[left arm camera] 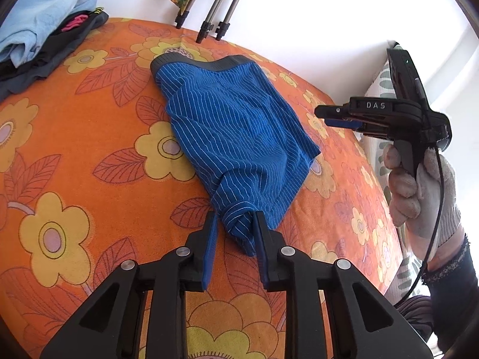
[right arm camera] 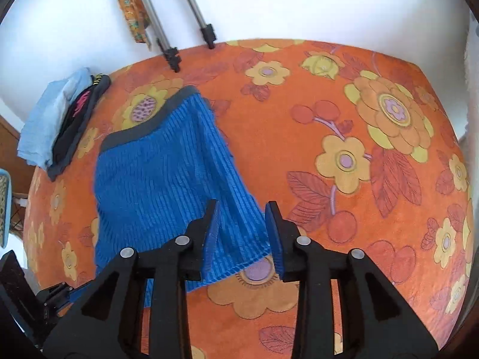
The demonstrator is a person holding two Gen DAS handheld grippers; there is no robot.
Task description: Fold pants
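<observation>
Blue pin-striped shorts with a dark grey waistband point(left arm camera: 236, 131) lie on the orange flowered cloth point(left arm camera: 89, 155), waistband at the far side. My left gripper point(left arm camera: 235, 224) is open, its two fingers on either side of the bunched near leg end, not closed on it. My right gripper point(right arm camera: 243, 209) is open and empty, hovering above the near right corner of the shorts point(right arm camera: 167, 185). It also shows in the left wrist view point(left arm camera: 332, 116), held in a gloved hand, raised off the cloth to the right of the shorts.
A pile of light blue and black clothes point(left arm camera: 45, 36) lies at the far left corner. Metal tripod legs point(left arm camera: 209, 15) stand at the far edge against a white wall. A patterned cushion point(left arm camera: 386, 83) is beyond the right edge.
</observation>
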